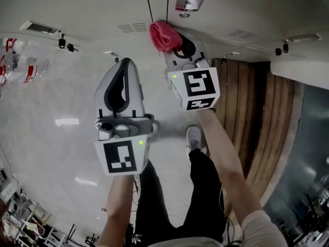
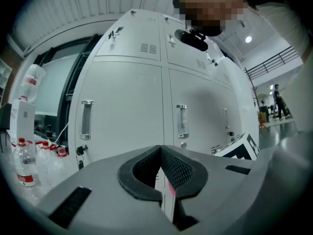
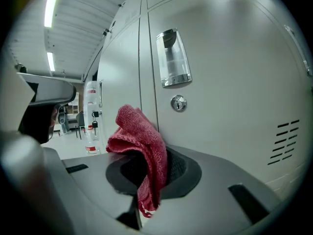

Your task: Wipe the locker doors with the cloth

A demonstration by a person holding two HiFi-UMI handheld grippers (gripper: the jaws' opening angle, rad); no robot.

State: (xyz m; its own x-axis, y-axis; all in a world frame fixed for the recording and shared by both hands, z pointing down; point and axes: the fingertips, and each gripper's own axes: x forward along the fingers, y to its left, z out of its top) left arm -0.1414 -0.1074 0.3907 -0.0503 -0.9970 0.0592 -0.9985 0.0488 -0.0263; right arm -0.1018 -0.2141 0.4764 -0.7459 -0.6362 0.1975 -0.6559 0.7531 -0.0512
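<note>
The right gripper [image 3: 146, 177] has its jaws closed on the red cloth [image 3: 139, 146]. Only a narrow fold is pinched. Most of the cloth stands bunched above the jaw tips, and a short tail hangs below them. The bunch sits at the locker door [image 3: 230, 82], near its left edge by the seam [image 3: 143, 72] with the next door. The handle [image 3: 172, 58] and lock [image 3: 178, 103] are further up the door face. From the right gripper view the cloth looks to be touching the door or just off it; I cannot tell which. The head view shows the cloth [image 1: 163, 35] at the front of that gripper, against the lockers.

The left gripper [image 2: 160, 153] has its jaws closed together with nothing between them. It points at the doors from well back and beside the right one, and takes no part.

The wipe looks to be at its start, or between strokes.

The main risk is the thin pinch. Pressing and dragging across the panel could pull the cloth out of the jaws. It could also roll the bunch aside, so the hard jaw tips scrape the paint. A stroke towards the handle or lock may snag the loose fold. With so little flat cloth presented, a pass could also leave streaks unwiped.
</note>
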